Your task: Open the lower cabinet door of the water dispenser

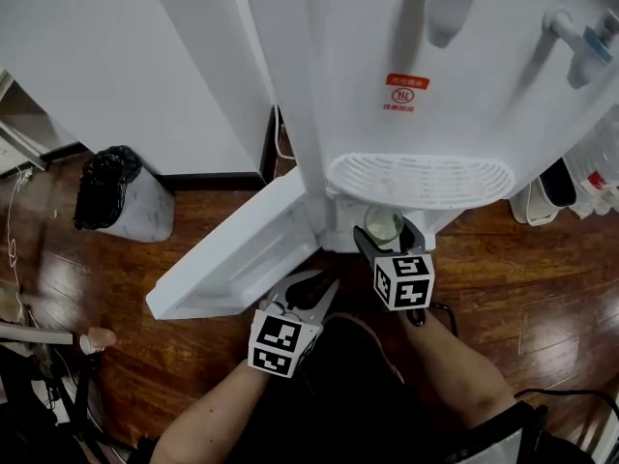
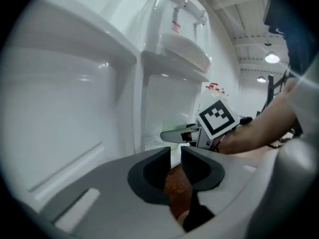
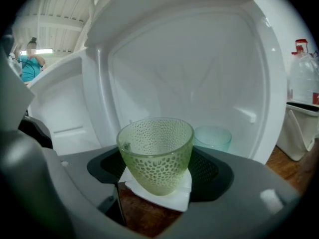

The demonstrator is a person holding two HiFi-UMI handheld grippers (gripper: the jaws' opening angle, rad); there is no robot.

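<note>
OK, the lower cabinet door (image 1: 242,259) of the white water dispenser (image 1: 406,46) is already swung wide open, out to the left in the head view with its moulded inner face showing, below the white slotted drip tray (image 1: 421,179). The left gripper (image 2: 175,158) sits low by the door's free edge. Its jaws stand apart with nothing between them, only brown wooden floor (image 1: 503,278) visible through the gap. The right gripper (image 1: 387,238) is at the cabinet opening, jaws closed on a green dimpled glass cup (image 3: 155,153), which is upright with its sides against both pads. A white flat piece shows under the cup, and I can't tell what it is. A second pale blue-green cup (image 3: 213,137) stands inside the cabinet just behind the held one. A grey bin with a black bag (image 1: 121,196) stands well left of the door.
</note>
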